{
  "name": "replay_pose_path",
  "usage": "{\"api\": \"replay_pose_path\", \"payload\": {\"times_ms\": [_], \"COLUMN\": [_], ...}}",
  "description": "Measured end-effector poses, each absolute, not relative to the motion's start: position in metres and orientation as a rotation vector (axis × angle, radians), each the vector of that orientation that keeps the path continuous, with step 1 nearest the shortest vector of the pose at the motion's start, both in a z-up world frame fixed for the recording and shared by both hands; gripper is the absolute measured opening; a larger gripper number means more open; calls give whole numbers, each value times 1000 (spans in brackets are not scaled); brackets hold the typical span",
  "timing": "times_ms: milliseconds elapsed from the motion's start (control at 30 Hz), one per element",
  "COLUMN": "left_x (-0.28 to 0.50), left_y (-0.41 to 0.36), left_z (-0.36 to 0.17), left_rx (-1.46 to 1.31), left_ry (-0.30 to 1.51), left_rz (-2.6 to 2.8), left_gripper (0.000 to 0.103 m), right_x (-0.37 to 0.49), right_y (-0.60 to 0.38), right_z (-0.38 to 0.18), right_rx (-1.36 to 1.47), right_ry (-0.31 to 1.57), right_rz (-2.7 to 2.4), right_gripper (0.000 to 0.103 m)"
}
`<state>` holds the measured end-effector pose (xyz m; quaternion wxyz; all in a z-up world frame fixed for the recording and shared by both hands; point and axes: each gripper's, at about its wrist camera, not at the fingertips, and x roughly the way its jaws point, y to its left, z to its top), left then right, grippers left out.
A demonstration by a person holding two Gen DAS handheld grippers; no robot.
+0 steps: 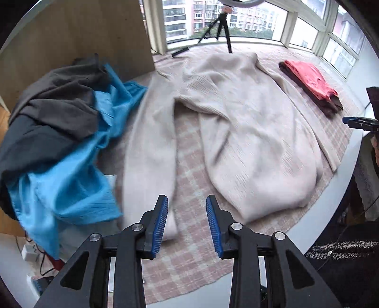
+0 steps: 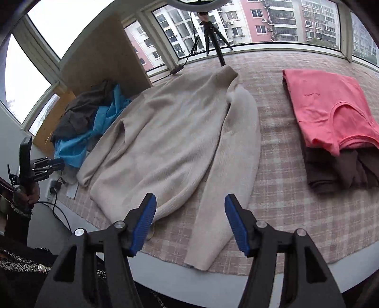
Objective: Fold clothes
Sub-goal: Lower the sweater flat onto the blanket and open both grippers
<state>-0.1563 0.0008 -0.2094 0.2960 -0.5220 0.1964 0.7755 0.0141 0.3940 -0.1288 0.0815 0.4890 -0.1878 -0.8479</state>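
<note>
On the pink checked tablecloth [image 2: 279, 189], the cream knitted sweater [image 2: 170, 132] lies spread ahead of both claws; left gripper [image 1: 187, 225] and right gripper [image 2: 190, 224] gape, empty. Folding seems unstarted; next, probably pinch a sleeve.

Checked cloth [image 2: 279, 165] under beige sweater [image 2: 165, 132]

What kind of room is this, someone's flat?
Probably a flat's bay-window corner: apartment blocks outside, a cream sweater spread on a checked cloth, folded clothes beside it.

The left tool [image 1: 187, 225], jaws apart and empty, hangs over the beige sweater's [image 1: 248, 132] sleeve beside blue cloth [image 1: 71, 180].
</note>
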Motion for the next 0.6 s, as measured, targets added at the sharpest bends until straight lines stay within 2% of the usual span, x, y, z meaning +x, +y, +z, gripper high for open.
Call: {"api": "replay_pose_path", "payload": {"times_ms": [133, 267, 300, 367, 500, 533, 567, 600], "left_x": [-145, -137, -137, -139, -146, -147, -147, -146], "left_y": [25, 40, 42, 46, 46, 46, 46, 46], "left_z": [-246, -261, -264, -270, -280, -280, -280, -279], "left_rx": [-1440, -1439, -1442, -1450, -1475, -1478, -1481, -1492], "left_ry": [530, 550, 545, 535, 478, 434, 390, 360], "left_rz": [1956, 1890, 1882, 1872, 1887, 1881, 1871, 1861], "left_gripper": [32, 35, 38, 49, 50, 45, 19, 6], "right_x": [-3, -9, -10, -13, -15, -15, -15, -16], "right_y": [361, 341, 335, 324, 310, 308, 307, 308], "right_z": [-184, -205, -208, -210, -213, -214, -214, -213], "right_rx": [1574, 1545, 1544, 1569, 1536, 1519, 1507, 1499], "right_ry": [-641, -725, -716, -629, -582, -584, -587, -596], "right_rz": [-2383, -2271, -2259, -2266, -2225, -2217, -2209, -2206], "right_gripper": [59, 59, 59, 59, 59, 56, 39, 12]}}
